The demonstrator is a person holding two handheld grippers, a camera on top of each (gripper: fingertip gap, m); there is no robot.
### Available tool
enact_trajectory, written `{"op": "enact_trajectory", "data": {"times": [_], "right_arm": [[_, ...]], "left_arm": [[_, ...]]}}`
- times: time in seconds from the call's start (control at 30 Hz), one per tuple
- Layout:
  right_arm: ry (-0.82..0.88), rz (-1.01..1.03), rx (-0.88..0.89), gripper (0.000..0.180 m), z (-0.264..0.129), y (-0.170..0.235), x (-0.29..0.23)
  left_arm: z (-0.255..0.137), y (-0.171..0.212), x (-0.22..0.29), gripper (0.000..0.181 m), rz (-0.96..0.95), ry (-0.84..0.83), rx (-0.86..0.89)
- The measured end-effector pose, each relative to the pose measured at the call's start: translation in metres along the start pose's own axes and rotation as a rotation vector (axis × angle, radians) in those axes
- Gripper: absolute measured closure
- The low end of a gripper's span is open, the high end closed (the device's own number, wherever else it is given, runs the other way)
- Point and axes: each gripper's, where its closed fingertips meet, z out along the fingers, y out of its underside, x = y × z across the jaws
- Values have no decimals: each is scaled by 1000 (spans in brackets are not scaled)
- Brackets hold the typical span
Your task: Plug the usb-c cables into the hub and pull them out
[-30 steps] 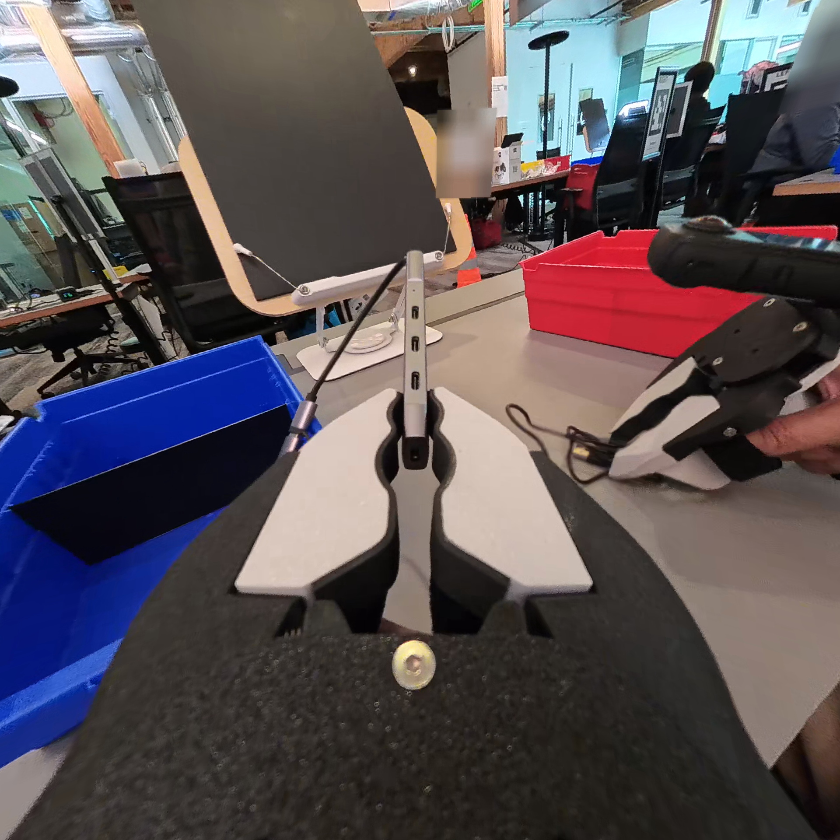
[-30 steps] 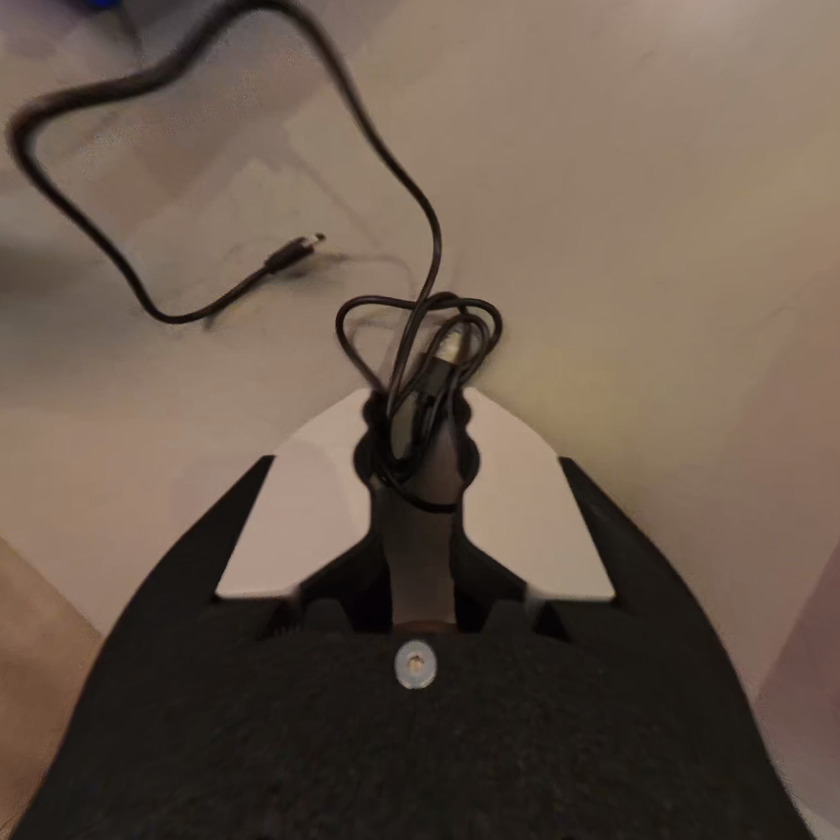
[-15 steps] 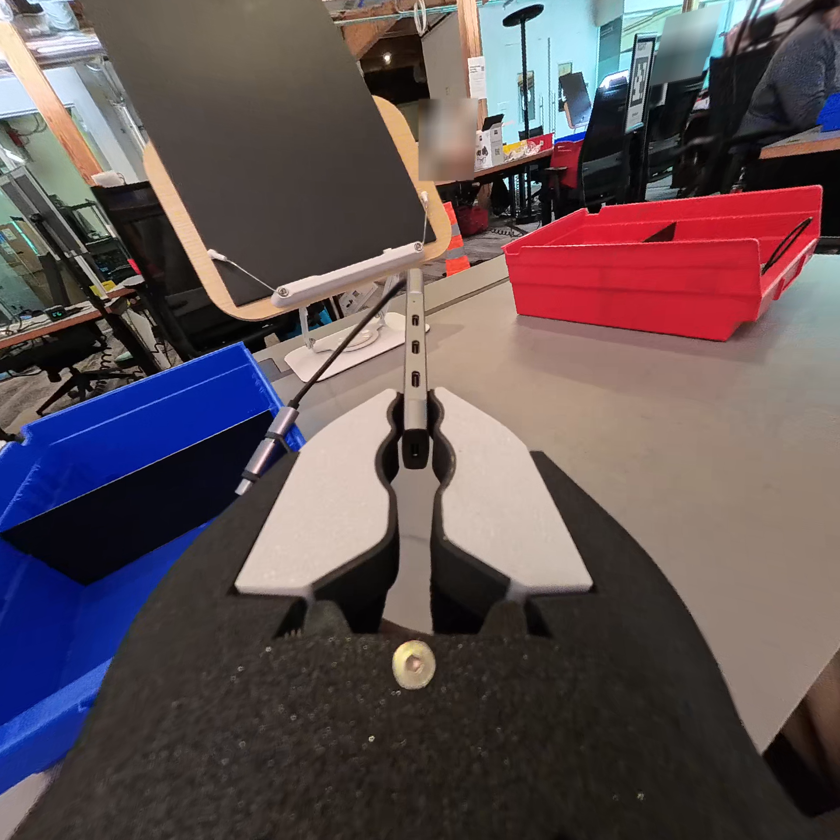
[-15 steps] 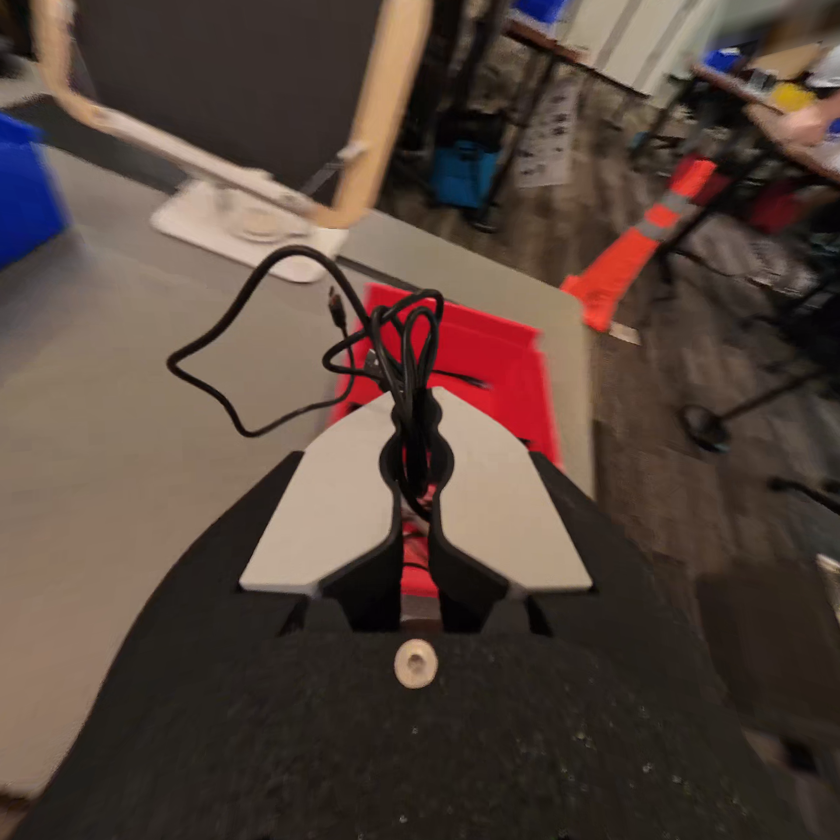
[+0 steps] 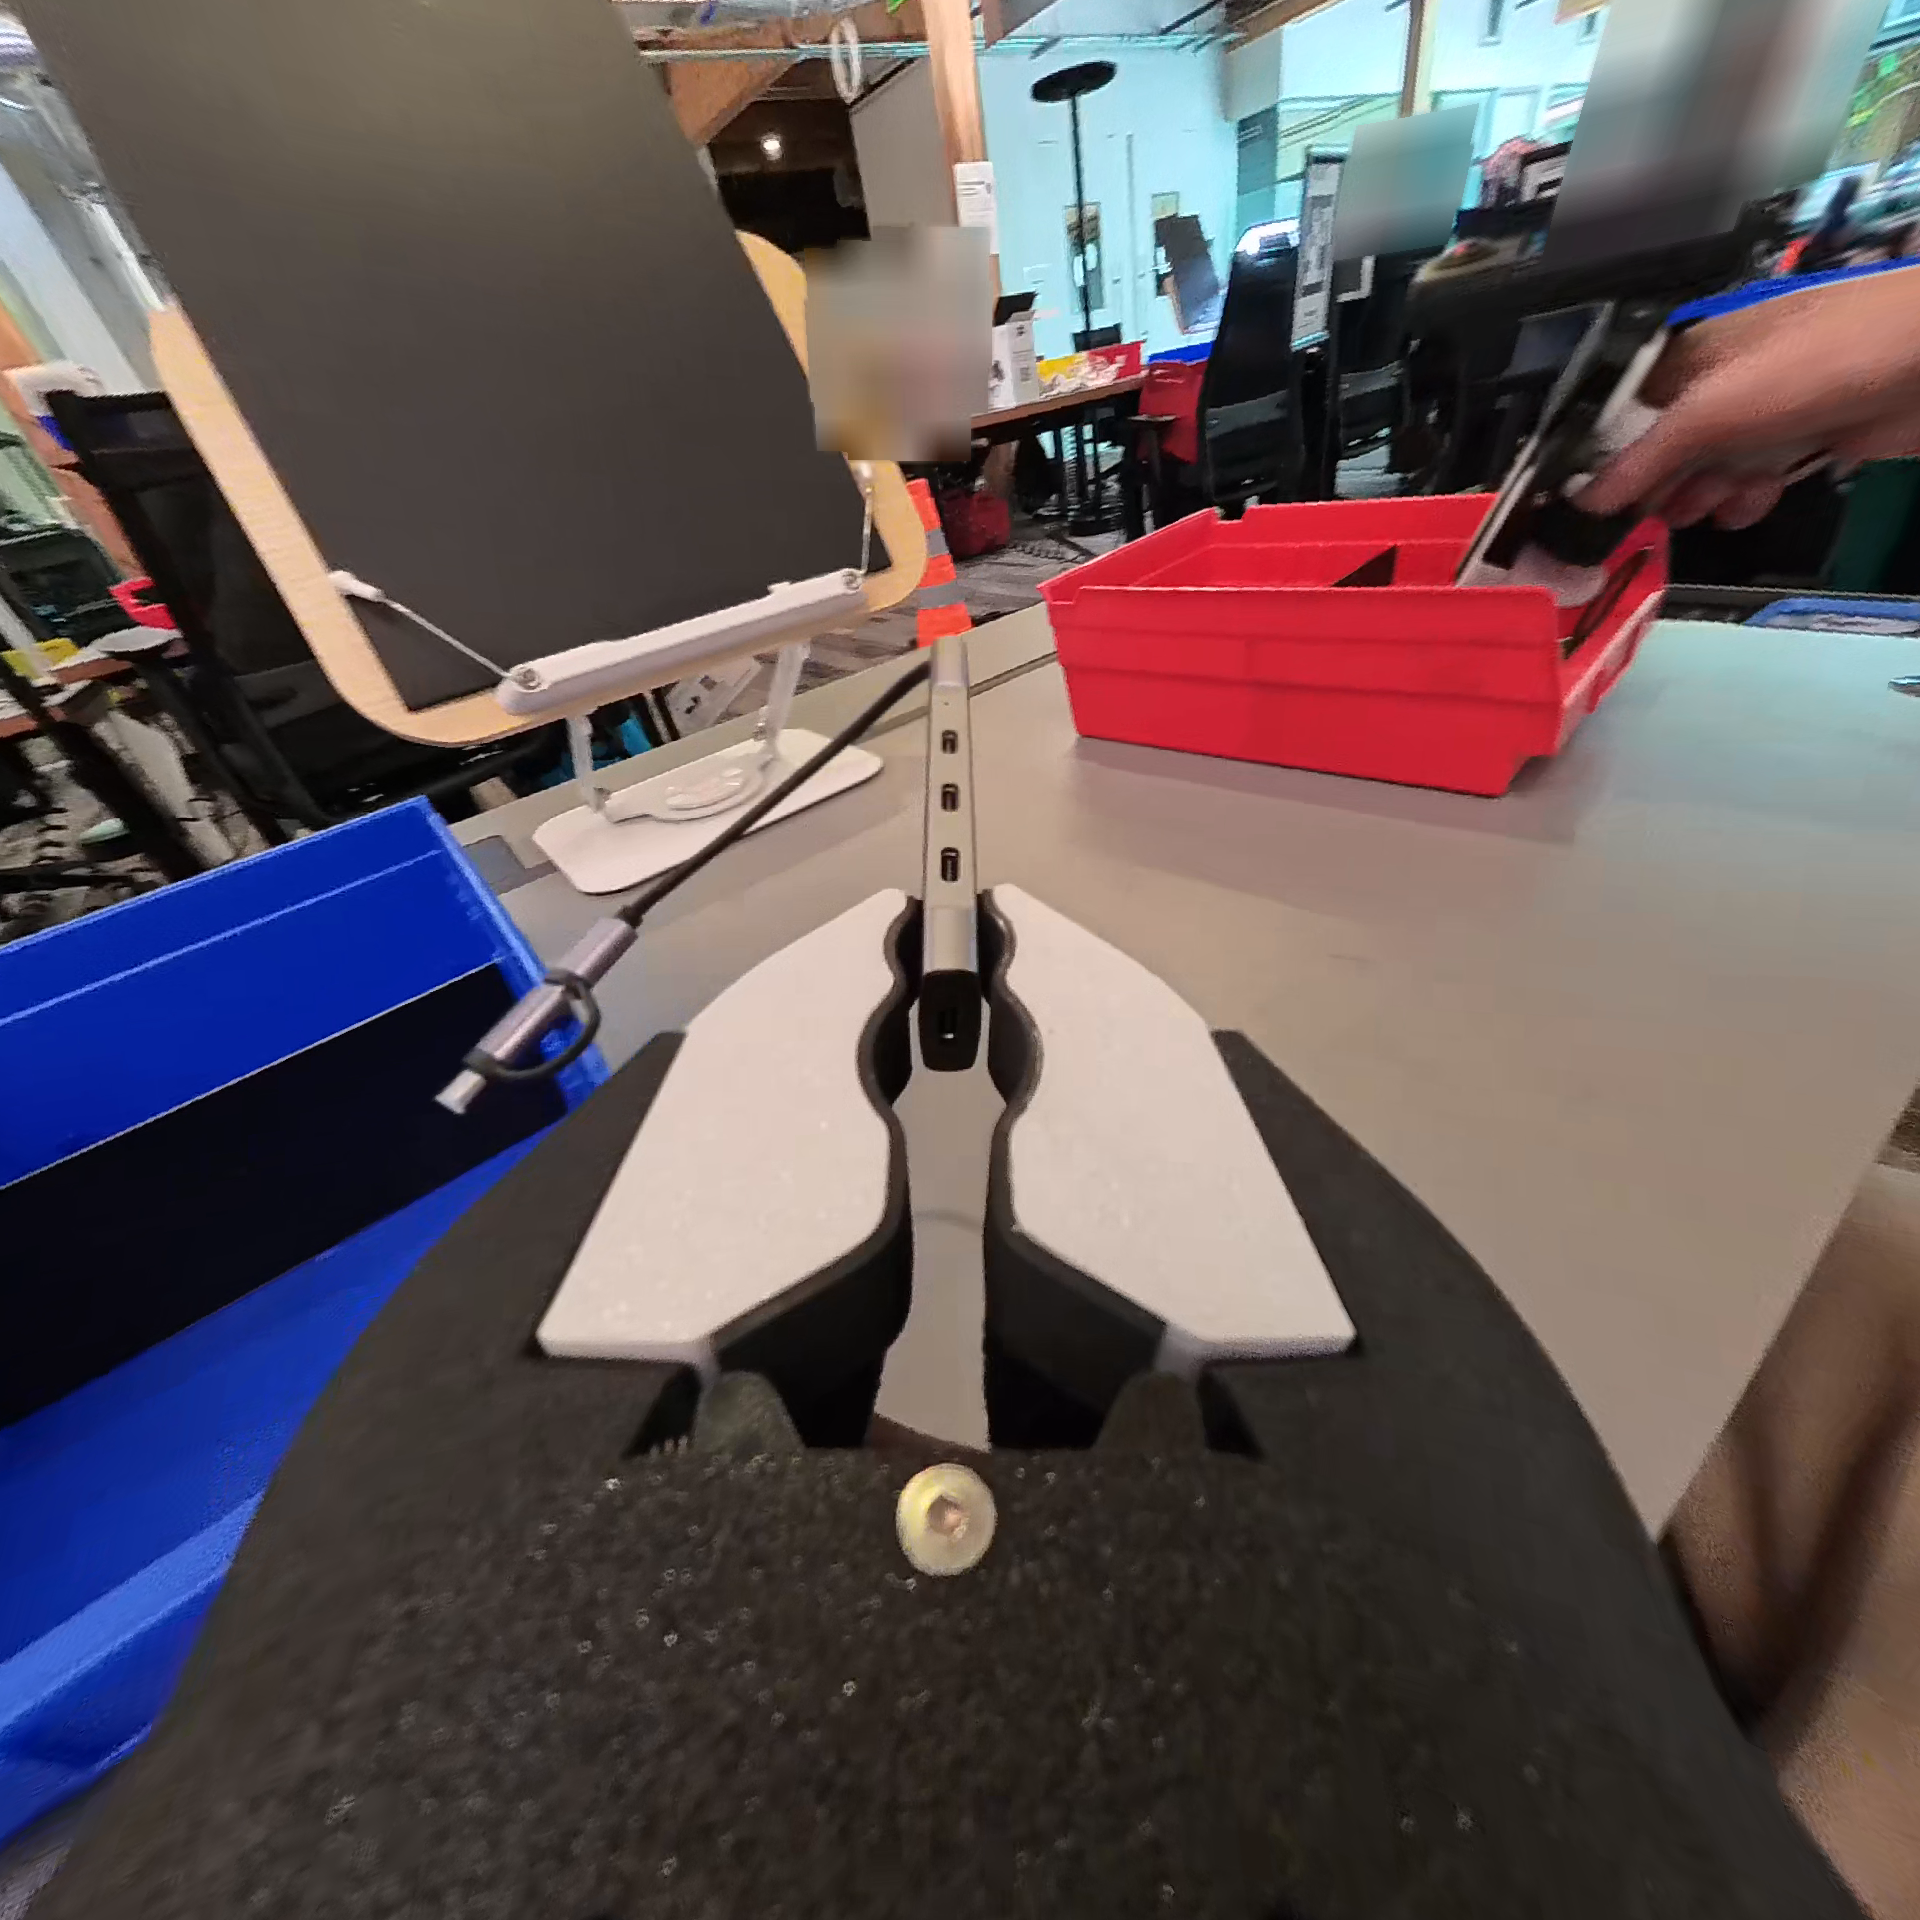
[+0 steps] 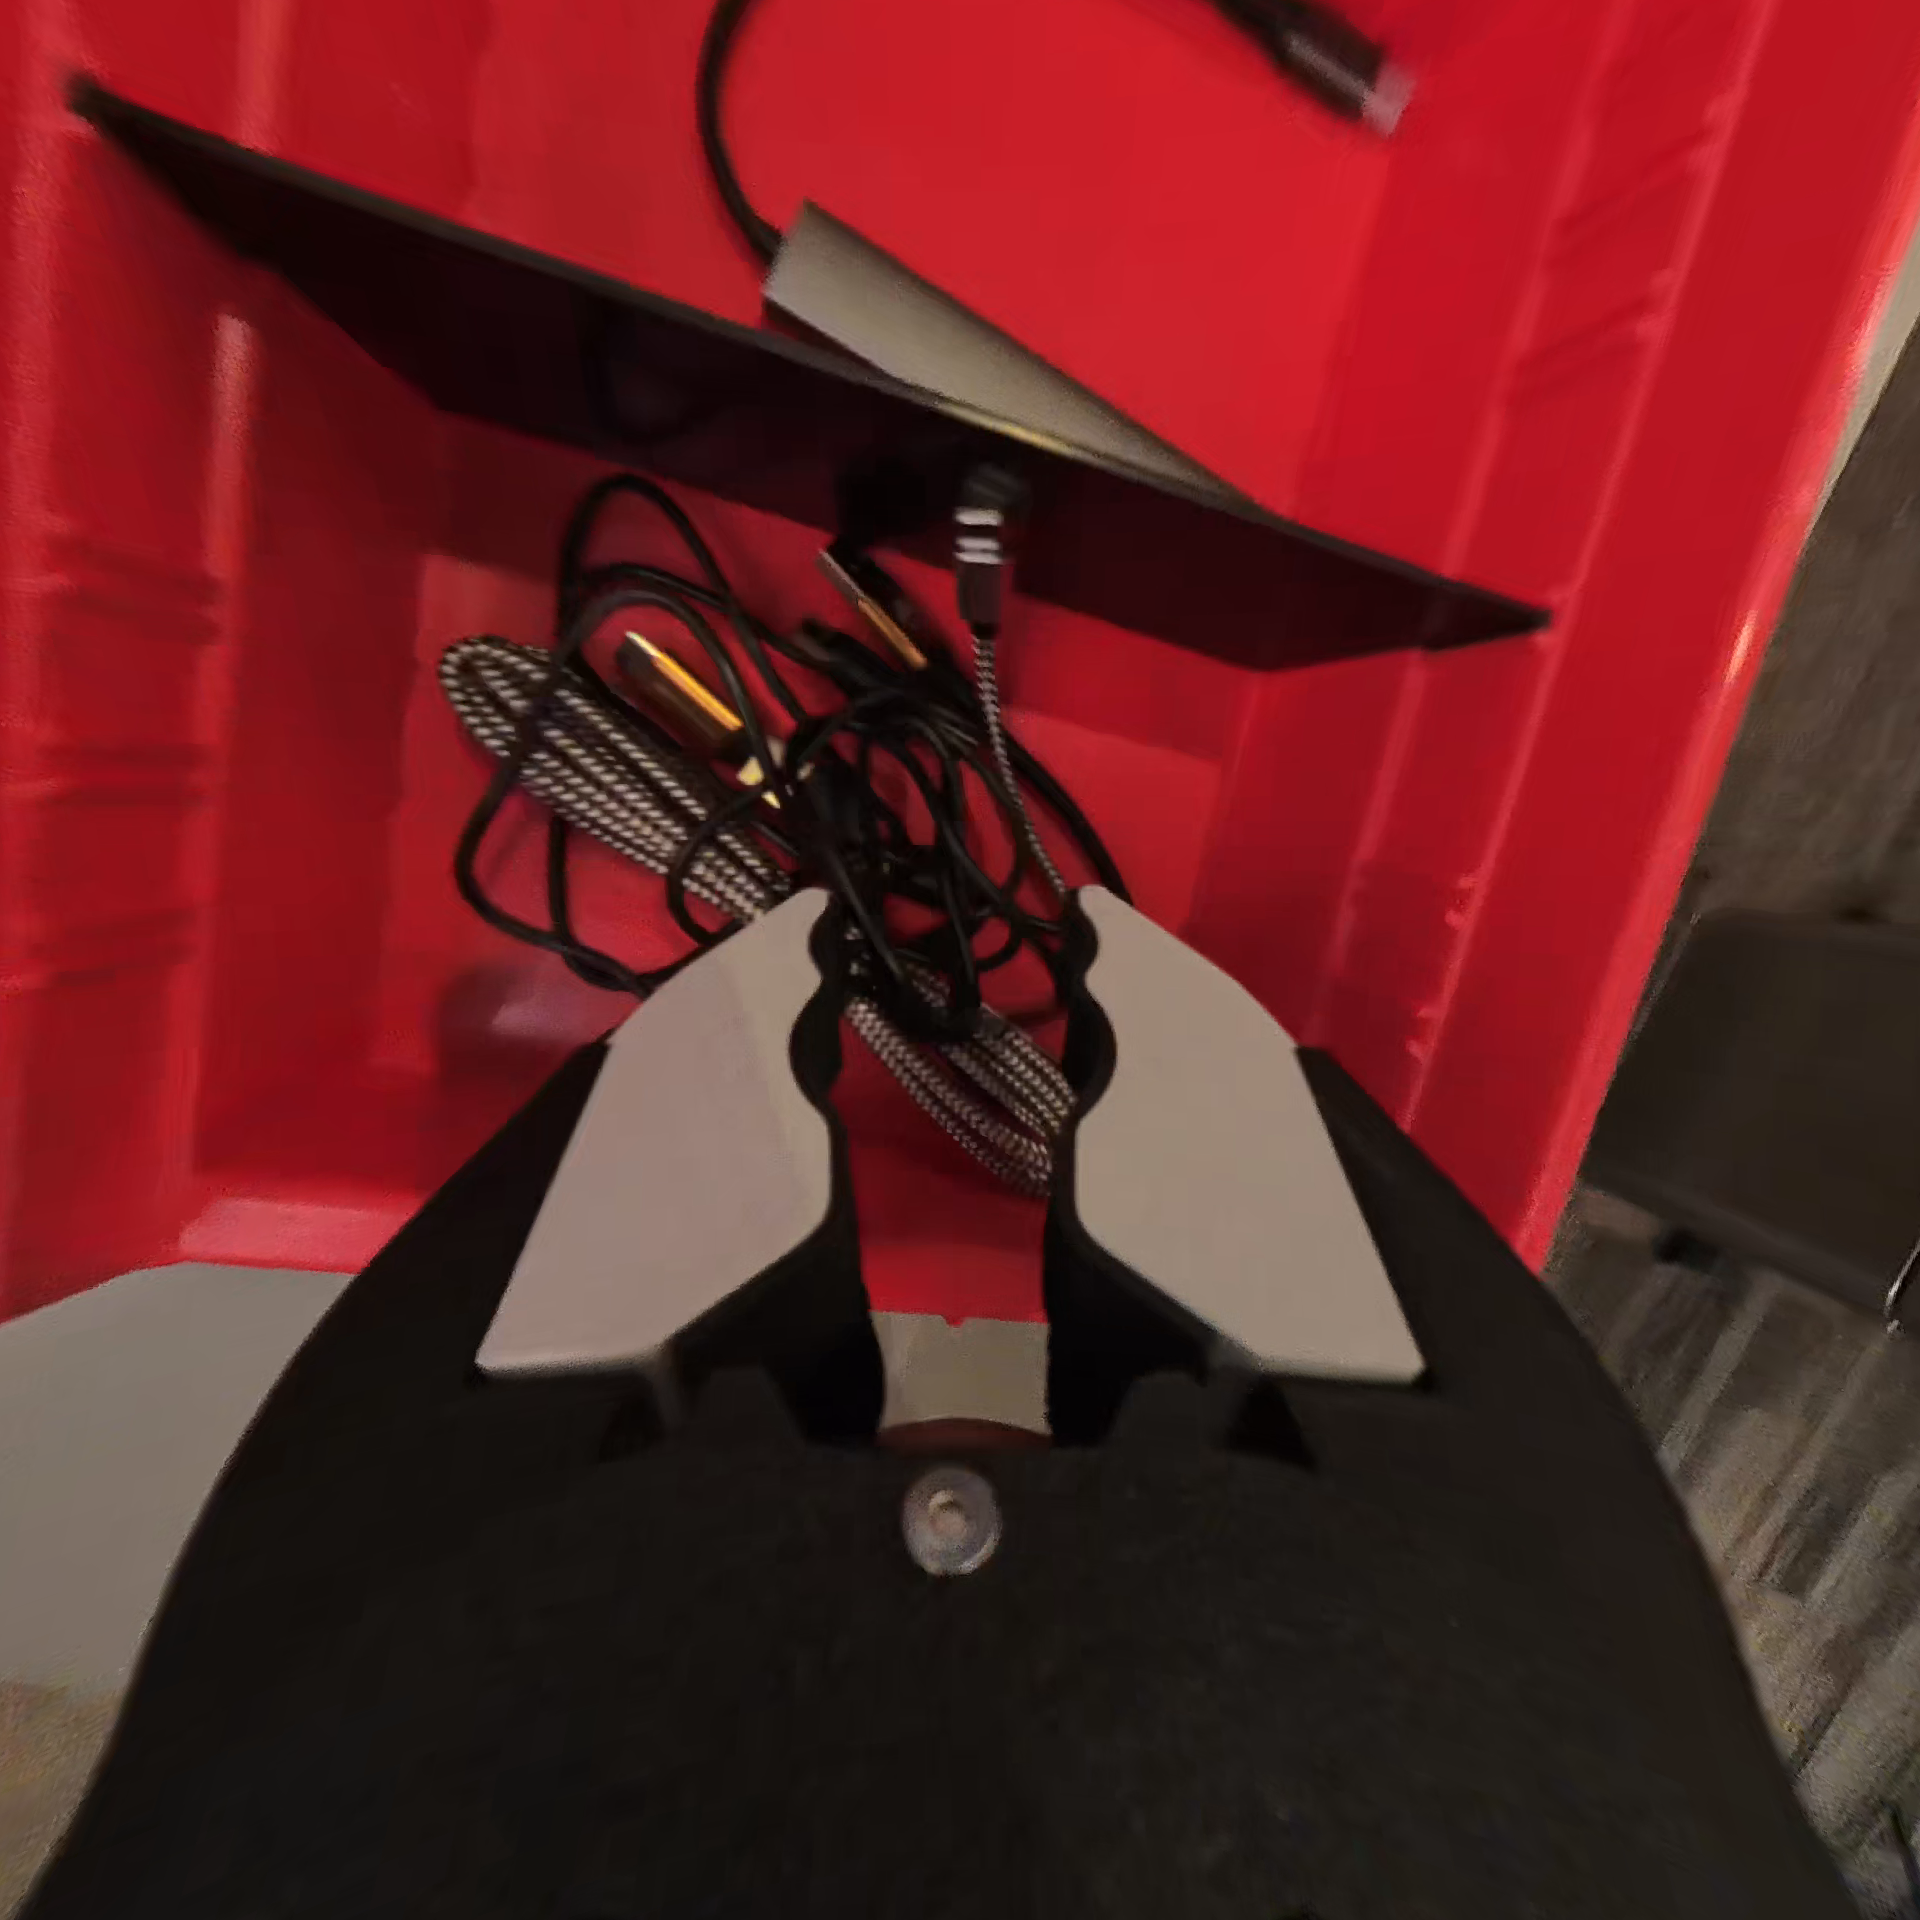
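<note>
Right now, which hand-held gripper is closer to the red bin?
The right. The right hand-held gripper hangs open over the red bin, above tangled cables. The left hand-held gripper clamps the hub across the table.

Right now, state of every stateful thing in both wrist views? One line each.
left gripper: shut on hub
hub: held edge-up above the table, three visible side ports empty
hub's plug: dangling free, unplugged
right gripper: open, over the red bin
black cable: tangled heap in red bin
braided cable: coiled in bin
</note>
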Motion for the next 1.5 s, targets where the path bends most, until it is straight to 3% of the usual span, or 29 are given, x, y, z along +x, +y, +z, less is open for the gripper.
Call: {"op": "enact_trajectory", "data": {"times": [0.1,0.23,0.27,0.33,0.4,0.43,0.6,0.7,0.77,0.87,1.0,1.2,1.3,1.4,1.5], "right_arm": [[4,100,81,138,-24,-2,8],[-67,151,393,141,-94,-24,-22],[-184,119,505,144,-114,-36,-53],[-579,-44,670,144,-155,-47,-148],[-1005,-278,664,136,-189,-25,-242],[-1112,-380,640,135,-195,-13,-273],[-1207,-461,795,133,-205,-25,-342],[-1180,-564,730,137,-194,-17,-367],[-1146,-636,691,166,-186,-8,-375],[-1126,-666,696,170,-187,-6,-374],[-953,-677,741,171,-198,-25,-335],[-492,-503,1025,171,-263,-114,-172],[-439,-442,1098,171,-276,-157,-102],[-478,-331,1073,171,-244,-188,-49],[-608,-196,936,171,-176,-192,-24]], "left_arm": [[-2,-5,18,172,-47,119,31],[-8,-15,47,172,-176,316,73],[-9,-18,54,172,-217,368,84],[-12,-24,69,172,-297,467,103],[-16,-32,82,172,-399,568,121],[-17,-34,85,172,-436,597,131],[-19,-32,103,172,-409,689,103],[-20,-28,111,172,-364,708,84],[-20,-29,112,172,-366,710,90],[-18,-29,110,171,-383,701,89],[-11,-19,93,158,-343,593,67],[-4,-6,85,169,-353,554,6],[-3,-4,91,169,-336,573,-1],[-1,2,96,170,-294,577,-29],[-1,5,98,171,-270,572,-38]]}}
